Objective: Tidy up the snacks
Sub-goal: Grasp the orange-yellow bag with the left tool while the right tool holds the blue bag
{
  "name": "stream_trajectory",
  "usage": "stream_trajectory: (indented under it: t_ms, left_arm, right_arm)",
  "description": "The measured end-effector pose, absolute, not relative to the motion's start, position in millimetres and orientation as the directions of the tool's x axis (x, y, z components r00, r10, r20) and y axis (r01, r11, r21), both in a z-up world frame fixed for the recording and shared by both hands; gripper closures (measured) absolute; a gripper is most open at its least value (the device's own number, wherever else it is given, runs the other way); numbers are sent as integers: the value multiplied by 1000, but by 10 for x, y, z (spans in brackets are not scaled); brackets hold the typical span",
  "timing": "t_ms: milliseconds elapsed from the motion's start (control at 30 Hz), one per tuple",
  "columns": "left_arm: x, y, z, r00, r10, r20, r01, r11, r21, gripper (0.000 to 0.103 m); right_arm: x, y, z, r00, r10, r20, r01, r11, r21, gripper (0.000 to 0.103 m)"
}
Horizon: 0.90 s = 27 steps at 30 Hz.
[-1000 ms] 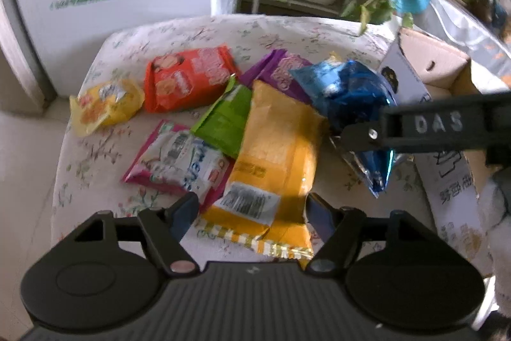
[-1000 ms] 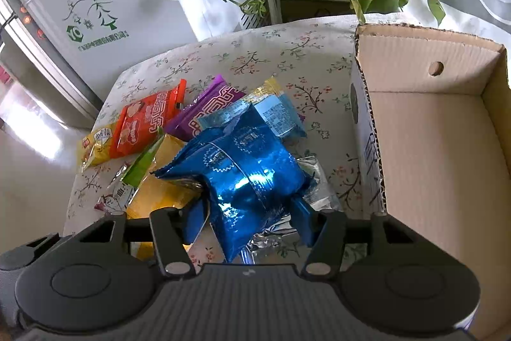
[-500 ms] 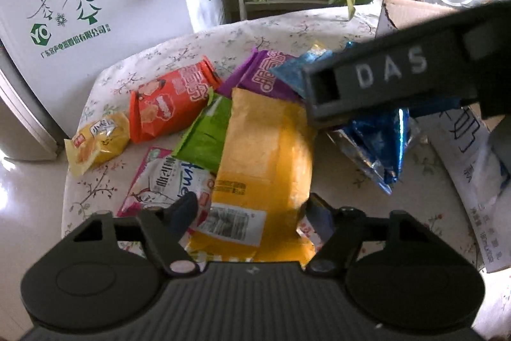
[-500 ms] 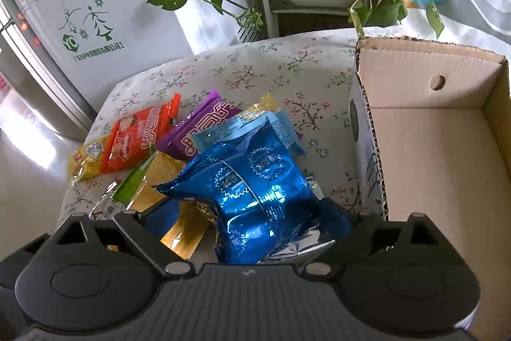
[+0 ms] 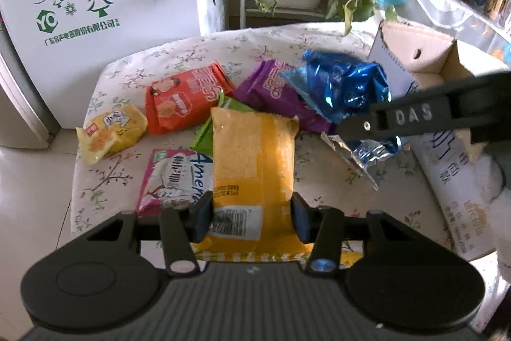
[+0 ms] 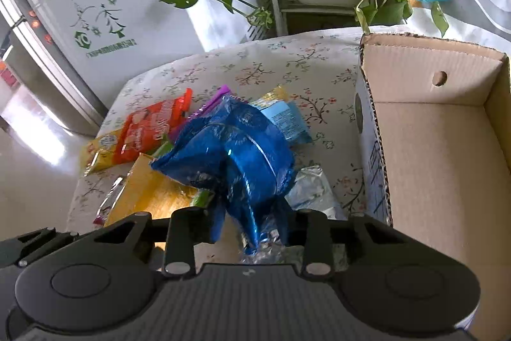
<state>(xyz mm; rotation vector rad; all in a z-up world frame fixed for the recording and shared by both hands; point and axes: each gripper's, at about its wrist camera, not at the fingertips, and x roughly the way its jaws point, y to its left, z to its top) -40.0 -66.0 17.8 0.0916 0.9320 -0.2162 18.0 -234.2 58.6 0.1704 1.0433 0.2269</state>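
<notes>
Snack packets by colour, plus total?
Yellow: 2, the big packet and the small packet
Orange: 1
Purple: 1
Green: 1
Pink and white: 1
Dark blue foil: 1
Light blue: 1
Total: 8

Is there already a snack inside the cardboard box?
No, in the right wrist view the cardboard box shows only its bare brown floor and walls, and the blue foil bag is outside it.
</notes>
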Motion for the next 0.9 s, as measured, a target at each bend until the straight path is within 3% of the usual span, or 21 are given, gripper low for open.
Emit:
stream_trajectory:
  t_ms: [133, 167, 233, 300, 367, 467, 733, 900]
  left_arm:
    - [-452, -579, 208, 577, -150, -803, 208, 978, -33, 53]
    - [-463, -555, 197, 574, -152, -805, 200, 979, -42, 52]
    - [-472, -500, 161, 560, -161, -813, 187, 980, -66, 51]
    - [-490, -450, 123, 551, -168, -817, 175, 981, -83, 51]
    - [-501, -416, 81, 545, -166, -822, 169, 982, -87, 49]
    - [-512, -350, 40, 549, -169, -819, 145, 984, -106, 44]
    - [-492, -375, 24, 591, -155, -792, 154, 985, -78, 32]
    - [-431, -460, -34, 592, -161, -790, 176, 982, -69, 17]
  right_arm:
    - [59, -2317, 619, 470, 277, -838, -147, 961, 235, 65]
    - [39, -2307, 604, 449, 285, -847, -163, 958, 236, 61]
    - [-10, -2279, 575, 428, 265, -864, -166, 963, 213, 51]
    - [-59, -2324, 581, 436, 267, -859, -138, 964, 229, 26]
    - [-88, -2396, 599, 434, 304, -848, -98, 952, 291, 15]
    - [-98, -2437, 593, 424, 367, -828, -69, 925, 374, 14]
    - [20, -2262, 415, 402, 381, -833, 38, 902, 430, 13]
    - [92, -2198, 364, 409, 366, -836, 120, 887, 447, 8]
